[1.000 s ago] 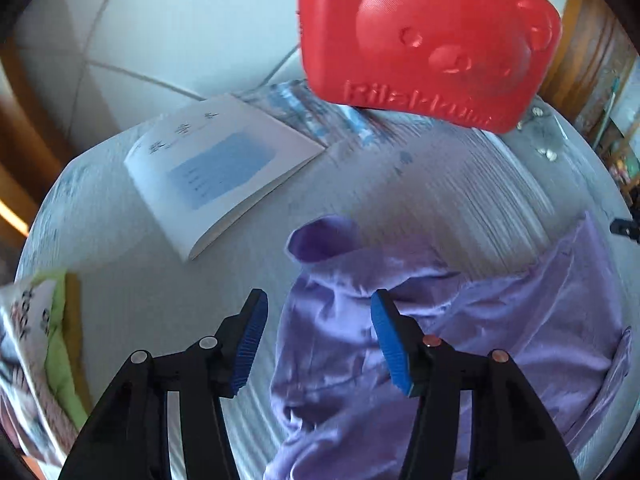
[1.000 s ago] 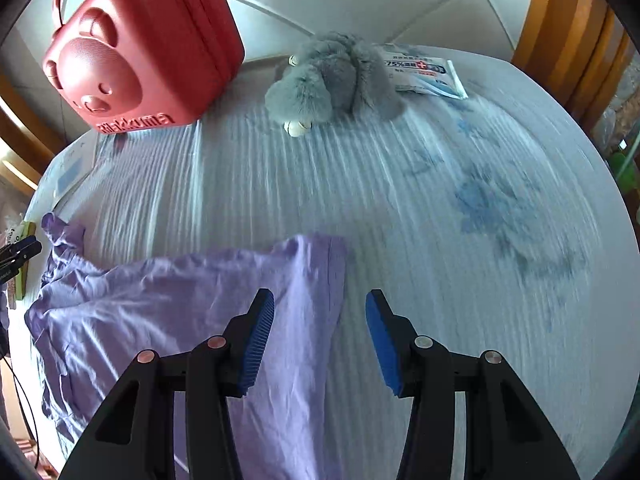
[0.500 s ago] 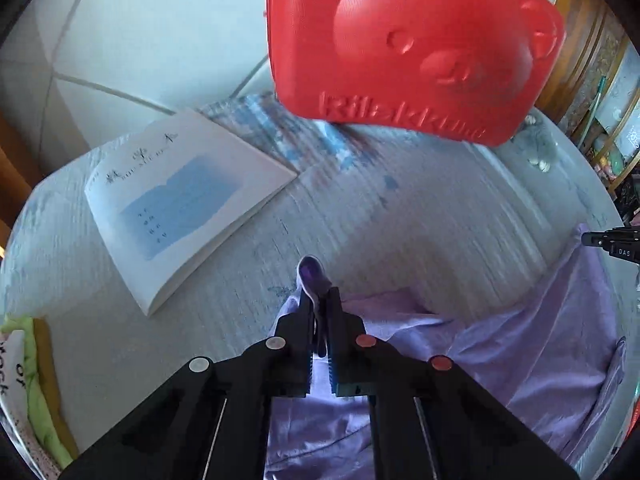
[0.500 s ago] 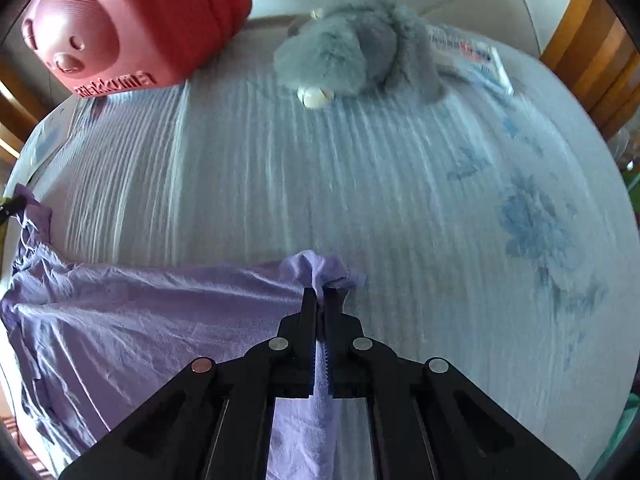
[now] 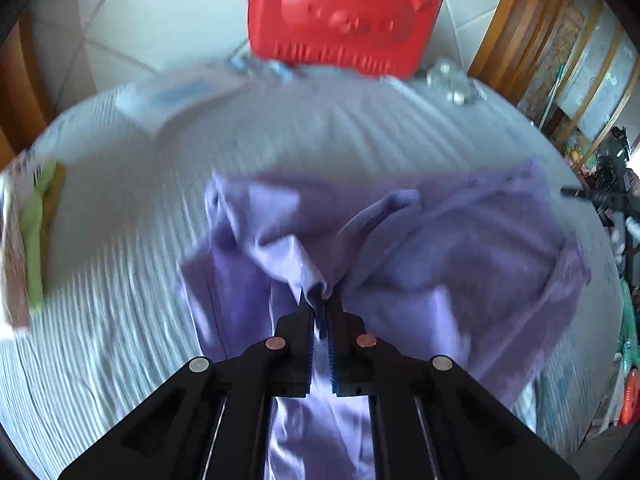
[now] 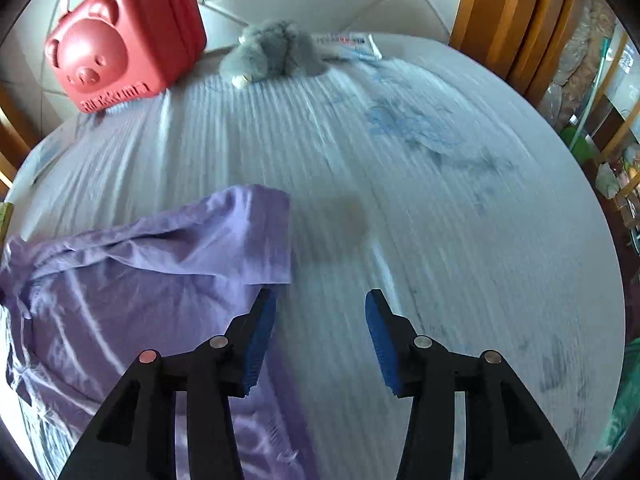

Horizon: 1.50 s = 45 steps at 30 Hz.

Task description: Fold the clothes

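Striped pale bedding (image 6: 400, 200) carries the lilac garment (image 6: 140, 280), which lies crumpled and partly doubled at its near left side. Left gripper (image 5: 322, 304) is clamped on a bunched fold of the cloth, lifting it; right gripper (image 6: 320, 308) stands with jaws spread, empty, just beside the garment's edge. Judged step: carrying a fold across. Next move requires laying the held fold flat. Red bear case (image 6: 124, 36) carries raised lettering, too blurred to read with certainty.

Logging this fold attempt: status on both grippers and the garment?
Left gripper jaws shut on purple garment, cloth bunched up. Right gripper jaws open, empty, beside the garment's edge. Red bear case and grey plush toy far back, not in the way.
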Tool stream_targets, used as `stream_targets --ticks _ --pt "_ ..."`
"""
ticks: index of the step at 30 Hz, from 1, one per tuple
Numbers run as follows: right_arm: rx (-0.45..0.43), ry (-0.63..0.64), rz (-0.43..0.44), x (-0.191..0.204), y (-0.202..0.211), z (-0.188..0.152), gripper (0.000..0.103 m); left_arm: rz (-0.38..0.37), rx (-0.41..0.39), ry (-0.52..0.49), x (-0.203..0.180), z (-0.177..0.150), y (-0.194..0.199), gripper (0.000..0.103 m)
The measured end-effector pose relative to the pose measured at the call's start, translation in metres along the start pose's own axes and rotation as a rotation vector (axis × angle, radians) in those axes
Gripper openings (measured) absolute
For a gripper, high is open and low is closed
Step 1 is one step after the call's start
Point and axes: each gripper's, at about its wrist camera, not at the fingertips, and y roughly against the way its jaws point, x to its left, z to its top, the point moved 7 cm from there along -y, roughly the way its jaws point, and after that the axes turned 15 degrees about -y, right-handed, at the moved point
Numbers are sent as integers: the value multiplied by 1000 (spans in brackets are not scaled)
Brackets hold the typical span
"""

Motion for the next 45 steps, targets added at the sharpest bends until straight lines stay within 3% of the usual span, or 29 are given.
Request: stream_targets --ticks 1,3,4,5,9,15,25,26,27,28,29,33,37,40,42,44,45 --pt "3 36 35 18 7 -2 47 -1 15 -1 -2 -5 -1 5" --pt "22 116 110 55 17 -6 47 -31 21 15 -5 -5 2 19" --pt "35 159 136 75 19 -9 45 -32 13 26 -4 -3 5 39" --pt "45 193 144 93 18 -10 45 -31 4 37 -3 0 8 52" --pt "53 125 119 97 7 9 45 9 -29 80 15 16 18 52" --pt "88 -31 39 32 -13 53 46 10 -11 160 40 35 5 52" --pt "290 -104 120 16 -68 66 46 -15 77 188 42 46 -34 52" --pt "300 -113 145 17 -71 65 46 -18 84 186 41 46 -36 52" --pt "308 -124 174 19 -73 64 32 -21 90 184 39 46 -39 50" --pt "309 -118 192 22 -73 64 18 -24 97 182 38 47 -41 19" --pt "310 -95 201 28 -71 63 7 -35 98 181 37 48 -42 2" --pt "115 15 243 48 -33 79 7 -9 60 153 39 64 -34 1" --pt "-95 125 284 69 9 96 7 11 -27 177 52 85 -3 1" --pt "-215 197 323 72 42 84 7 -9 -34 175 45 72 19 2" --pt "-193 210 322 55 47 52 8 -37 21 184 38 48 17 2" --pt "-92 206 259 34 30 15 11 -68 88 206 31 25 5 3" --pt "-39 203 221 25 21 0 20 -74 123 214 29 14 -2 3"
